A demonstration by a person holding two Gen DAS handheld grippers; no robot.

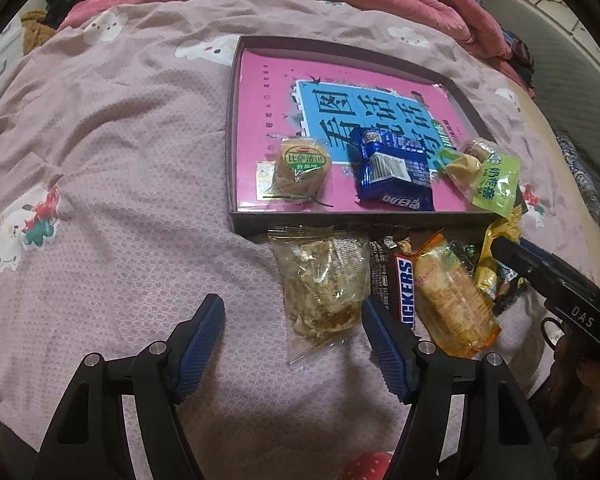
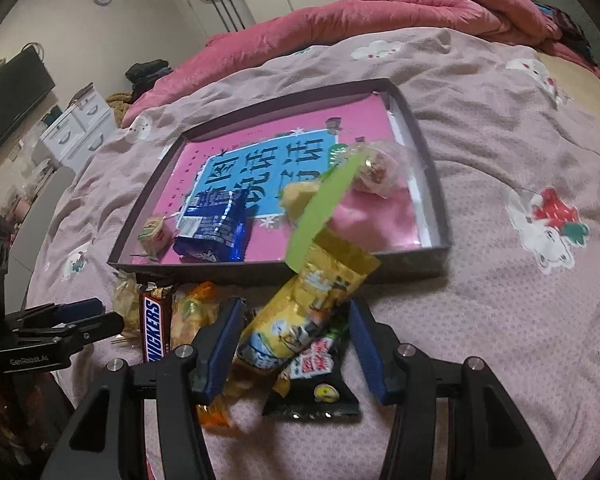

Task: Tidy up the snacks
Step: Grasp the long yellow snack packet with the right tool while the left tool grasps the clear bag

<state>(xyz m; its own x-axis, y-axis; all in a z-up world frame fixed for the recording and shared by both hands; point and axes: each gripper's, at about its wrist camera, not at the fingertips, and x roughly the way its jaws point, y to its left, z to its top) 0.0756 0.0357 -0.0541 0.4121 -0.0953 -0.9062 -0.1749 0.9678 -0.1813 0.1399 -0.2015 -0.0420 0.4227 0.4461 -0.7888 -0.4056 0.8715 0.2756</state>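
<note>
Nearest the left wrist camera, the left gripper (image 1: 292, 332) hung over the pink bedspread (image 1: 112, 184) with its jaws well apart and nothing between the pads; a clear packet of crumbly snack (image 1: 320, 280) lay just ahead, between the two fingertips but touching neither. Beside that packet, to its right, lay a Snickers bar (image 1: 396, 284) and an orange-wrapped biscuit pack (image 1: 452, 296), the three close together in a row in front of the tray's near wall. Closest to the right wrist camera, the right gripper (image 2: 296, 344) stood partly open around a yellow snack bag (image 2: 300, 312) that tilted up toward the tray, its far end raised; whether the pads pressed on it I could not tell. A black packet (image 2: 320, 384) lay under and beside the yellow bag.

Just beyond the loose snacks sat the dark shallow tray (image 1: 340, 220), lined with a pink sheet bearing a blue panel. Inside it, along the near edge, lay a round cake in a green-labelled wrapper (image 1: 300, 168), a blue foil pack (image 1: 392, 168) and a green-and-yellow packet (image 1: 488, 180), with a small clear-wrapped sweet (image 2: 376, 172) further in. Farthest back, a rose-coloured quilt (image 2: 420, 12) was bunched along the bed
</note>
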